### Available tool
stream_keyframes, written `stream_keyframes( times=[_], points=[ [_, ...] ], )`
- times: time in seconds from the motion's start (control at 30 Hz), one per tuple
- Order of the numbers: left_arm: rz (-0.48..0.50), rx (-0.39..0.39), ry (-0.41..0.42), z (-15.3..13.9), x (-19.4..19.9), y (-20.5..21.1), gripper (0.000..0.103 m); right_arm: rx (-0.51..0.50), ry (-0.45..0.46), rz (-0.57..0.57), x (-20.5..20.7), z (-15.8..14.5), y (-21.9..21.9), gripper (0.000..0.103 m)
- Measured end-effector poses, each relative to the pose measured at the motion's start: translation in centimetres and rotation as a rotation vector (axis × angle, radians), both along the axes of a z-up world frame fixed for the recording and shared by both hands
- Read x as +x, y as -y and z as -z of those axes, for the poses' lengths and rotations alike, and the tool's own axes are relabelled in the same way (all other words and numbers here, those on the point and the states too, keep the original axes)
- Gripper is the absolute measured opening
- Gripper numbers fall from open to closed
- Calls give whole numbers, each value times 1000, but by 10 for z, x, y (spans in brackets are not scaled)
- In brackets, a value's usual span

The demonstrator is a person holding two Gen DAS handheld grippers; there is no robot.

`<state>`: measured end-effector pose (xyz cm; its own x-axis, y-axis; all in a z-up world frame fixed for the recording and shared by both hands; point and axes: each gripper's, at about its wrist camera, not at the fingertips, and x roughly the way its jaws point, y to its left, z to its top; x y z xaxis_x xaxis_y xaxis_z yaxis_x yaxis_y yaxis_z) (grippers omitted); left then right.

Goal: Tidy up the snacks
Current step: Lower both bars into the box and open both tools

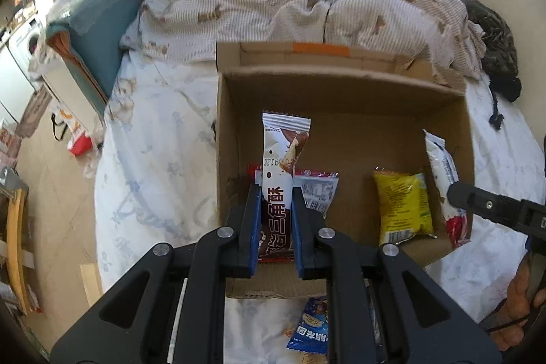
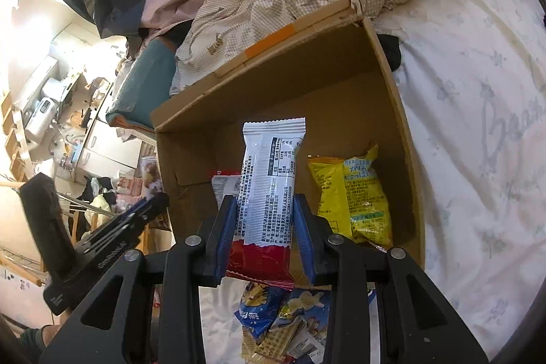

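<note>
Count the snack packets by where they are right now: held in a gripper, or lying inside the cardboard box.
Held in a gripper: 2, the brown-and-white packet in the left, the white-and-red packet in the right.
Lying in the cardboard box: 2, the yellow packet and a red-edged packet.
Total: 4

Large white Chinese characters "三角酥" on the brown snack wrapper [image 1: 278,190]; upside-down digits, seemingly "2216", higher on the same wrapper. Cursive word "Bear" printed on the white bed sheet [image 2: 484,91]. Dense small print and a nutrition table on the white-and-red wrapper [image 2: 269,173], too small to read. Japanese characters on the yellow packet [image 2: 355,193], not legible.
</note>
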<state>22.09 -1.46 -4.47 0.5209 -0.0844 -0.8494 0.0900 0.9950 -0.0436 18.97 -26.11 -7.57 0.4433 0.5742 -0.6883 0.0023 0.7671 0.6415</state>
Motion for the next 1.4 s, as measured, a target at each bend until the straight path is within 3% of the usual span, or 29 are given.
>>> stream_keyframes(
  times=[0.53, 0.63, 0.8, 0.97, 1.23, 1.4],
  points=[
    [39, -11, 5, 10, -2, 10, 14, -5, 25, 9, 1, -3, -4, 38],
    [51, -18, 1, 10, -4, 13, 15, 9, 9, 16, 2, 0, -2, 43],
    [80, -44, -10, 11, -7, 17, 50, 11, 8, 39, 2, -1, 3, 62],
    [78, -42, 17, 5, -10, 16, 73, 19, 13, 56, 2, -2, 6, 74],
    [48, -65, 31, 0, -15, 3, 74, -3, 32, 53, 1, -6, 4, 75],
    [33, -26, 107, -16, -26, -1, 74, -45, 94, 30, -4, -20, -1, 75]
  ],
)
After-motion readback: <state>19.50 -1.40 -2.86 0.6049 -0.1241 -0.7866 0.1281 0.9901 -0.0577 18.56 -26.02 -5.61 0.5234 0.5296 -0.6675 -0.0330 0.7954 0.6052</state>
